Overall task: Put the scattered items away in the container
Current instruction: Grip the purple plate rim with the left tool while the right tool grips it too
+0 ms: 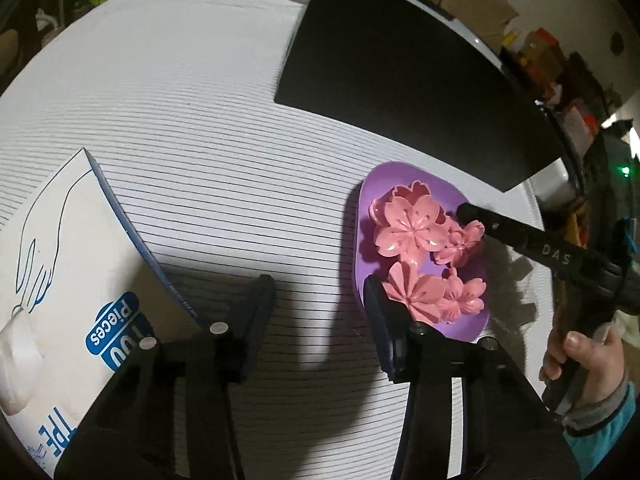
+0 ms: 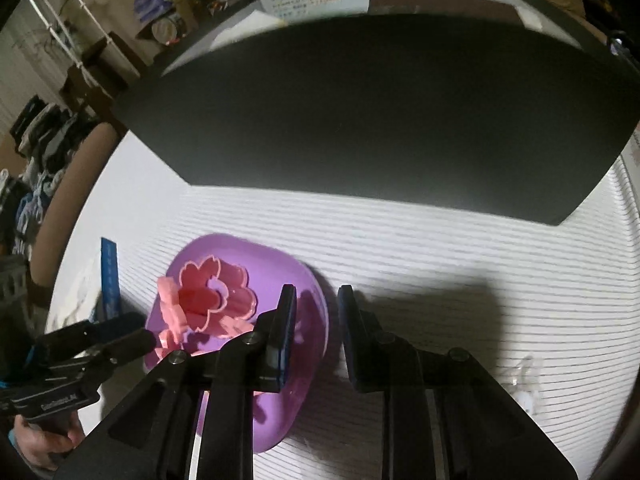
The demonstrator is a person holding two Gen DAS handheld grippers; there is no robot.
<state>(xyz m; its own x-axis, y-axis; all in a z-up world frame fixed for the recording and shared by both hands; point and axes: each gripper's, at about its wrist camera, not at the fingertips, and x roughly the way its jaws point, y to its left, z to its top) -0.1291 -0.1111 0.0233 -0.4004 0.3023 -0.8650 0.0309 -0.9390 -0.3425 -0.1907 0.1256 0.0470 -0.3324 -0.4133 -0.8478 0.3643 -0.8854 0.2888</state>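
Left wrist: left gripper (image 1: 320, 312) jaws apart, empty, hovering over the striped cloth (image 1: 192, 128) just beside the purple tray (image 1: 404, 178), which holds four pink flower cutters (image 1: 408, 228) lying flat, faces up. They look like light, stiff, thin plastic, probably slippery; grip across a petal rim. Right wrist: right gripper (image 2: 318, 332) jaws apart, empty, over the tray's near edge; one cutter (image 2: 212, 292) sits tilted, hollow side toward camera, no clear long axis.
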